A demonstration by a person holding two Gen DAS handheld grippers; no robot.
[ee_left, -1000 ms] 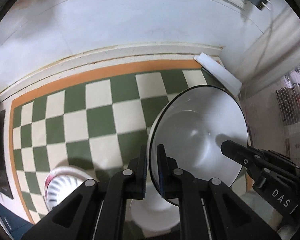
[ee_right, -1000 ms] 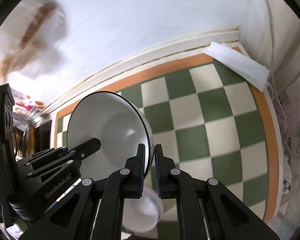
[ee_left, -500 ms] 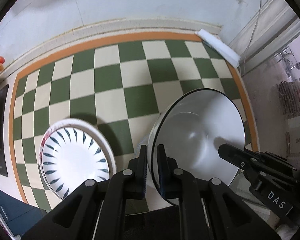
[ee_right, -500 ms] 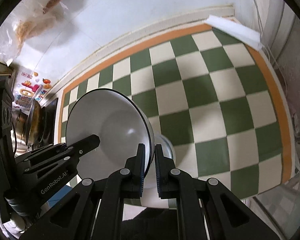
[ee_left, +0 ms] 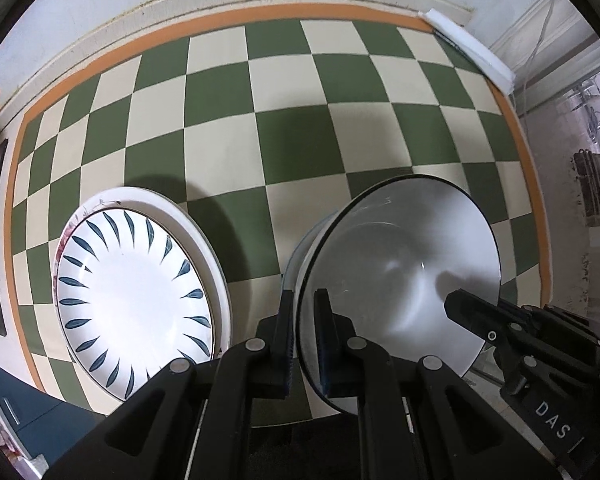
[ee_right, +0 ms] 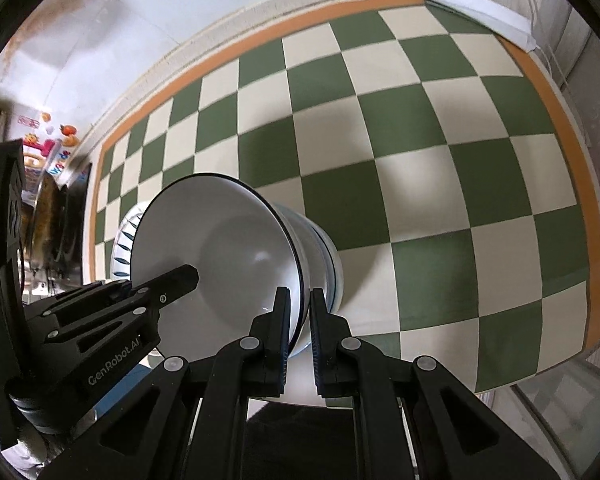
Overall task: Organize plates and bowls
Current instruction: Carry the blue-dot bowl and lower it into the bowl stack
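Note:
A white bowl with a dark rim is held on edge above the checkered table by both grippers. My left gripper is shut on its left rim. My right gripper is shut on its opposite rim; the bowl also shows in the right wrist view. Each gripper shows in the other's view, the right one and the left one. A white plate with blue leaf marks lies on a larger white plate at the left. A second bowl seems to sit behind the held one.
The green and cream checkered cloth with an orange border covers the table up to the white wall. A white folded strip lies at the far right corner. A dark stove stands past the left edge.
Both grippers, still holding the bowl, have tilted down and pulled back. The patterned plate stack has come fully into the left view and the table fills more of both views.

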